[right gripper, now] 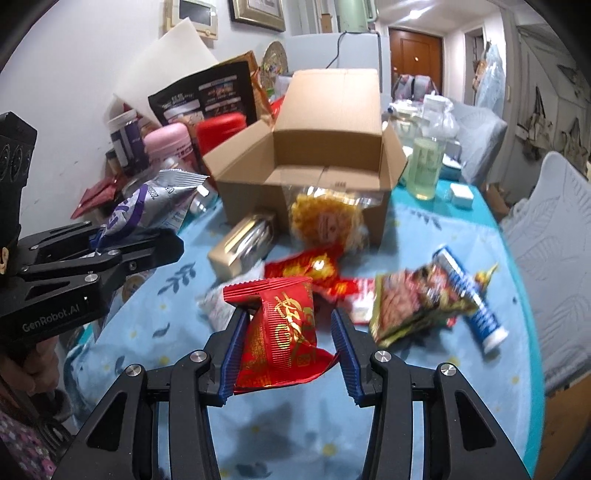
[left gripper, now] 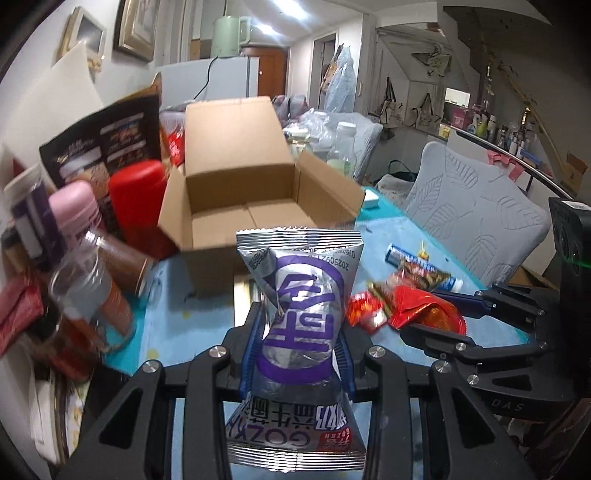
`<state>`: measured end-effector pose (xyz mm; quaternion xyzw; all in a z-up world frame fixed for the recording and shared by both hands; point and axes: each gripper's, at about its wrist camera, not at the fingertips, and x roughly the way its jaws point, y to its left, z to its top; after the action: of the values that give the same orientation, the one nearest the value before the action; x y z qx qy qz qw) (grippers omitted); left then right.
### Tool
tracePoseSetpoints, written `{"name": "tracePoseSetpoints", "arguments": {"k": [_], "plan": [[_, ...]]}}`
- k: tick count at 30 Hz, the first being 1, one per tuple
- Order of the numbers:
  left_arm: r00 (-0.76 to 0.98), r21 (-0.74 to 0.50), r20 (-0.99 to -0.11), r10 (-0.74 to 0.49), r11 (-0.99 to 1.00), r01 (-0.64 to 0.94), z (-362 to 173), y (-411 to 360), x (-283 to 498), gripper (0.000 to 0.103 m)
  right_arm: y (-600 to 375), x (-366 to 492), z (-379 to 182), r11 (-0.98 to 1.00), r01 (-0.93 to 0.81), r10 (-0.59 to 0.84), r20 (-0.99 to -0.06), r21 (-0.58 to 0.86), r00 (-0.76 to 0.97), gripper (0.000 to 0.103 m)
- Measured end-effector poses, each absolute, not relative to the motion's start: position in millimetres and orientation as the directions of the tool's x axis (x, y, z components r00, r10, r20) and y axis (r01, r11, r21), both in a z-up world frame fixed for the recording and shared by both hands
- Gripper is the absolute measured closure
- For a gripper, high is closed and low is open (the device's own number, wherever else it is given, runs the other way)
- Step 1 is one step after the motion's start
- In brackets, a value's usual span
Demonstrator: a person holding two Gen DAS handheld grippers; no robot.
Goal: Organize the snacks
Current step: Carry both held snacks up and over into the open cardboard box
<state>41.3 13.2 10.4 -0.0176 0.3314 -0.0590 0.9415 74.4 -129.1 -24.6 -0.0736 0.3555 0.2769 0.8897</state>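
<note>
The surface (right gripper: 155, 332) wears a light blue cloth printed with leaves, and the open cardboard box (right gripper: 325, 155) standing on it serves as the landmark. The box's flaps stand up and its inside looks bare in both views. On the wall side of the box crowd a tall black pouch (right gripper: 207, 99), a red canister (right gripper: 219, 131) and a pink flask (right gripper: 168, 142), all close against it. Beyond the box, in the room behind, stands a white fridge (left gripper: 218, 77) with a pale green kettle (left gripper: 231, 35) on top. On the side of the box away from the wall a grey padded chair (left gripper: 480, 218) sits at the surface's edge.

In front of the box the left tongs (left gripper: 301, 347) are clamped on a silver and purple snack packet (left gripper: 301, 314), pinched at its waist so it stands upright between the blue pads, raised off the cloth. The right tongs (right gripper: 291, 343) are clamped on a red snack packet (right gripper: 286, 332) with gold print, also lifted, nearer the camera than the box. Against the box's front wall leans a clear bag of yellow snacks (right gripper: 325, 221), with a gold-wrapped pack (right gripper: 240, 243) just beside it. Further from the box lie loose wrappers and a blue and white tube (right gripper: 472, 299).
</note>
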Motion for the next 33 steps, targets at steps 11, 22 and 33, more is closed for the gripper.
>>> {"name": "tracePoseSetpoints", "arguments": {"k": [11,22,33], "plan": [[0.838,-0.060,-0.534,-0.114,0.993,0.097,53,23,89,0.067,-123,114,14,0.837,-0.545,0.452,-0.611,0.039,0.650,0.058],[0.877,-0.087,-0.474,-0.083,0.995,0.048,85,49,147,0.067,-102,167,46,0.840,-0.541,0.453,-0.578,0.024,0.678,0.058],[0.907,-0.079,-0.421,-0.020,0.997,-0.015,103,69,215,0.068,-68,234,71,0.836,-0.548,0.454,-0.531,-0.025,0.716,0.058]]}}
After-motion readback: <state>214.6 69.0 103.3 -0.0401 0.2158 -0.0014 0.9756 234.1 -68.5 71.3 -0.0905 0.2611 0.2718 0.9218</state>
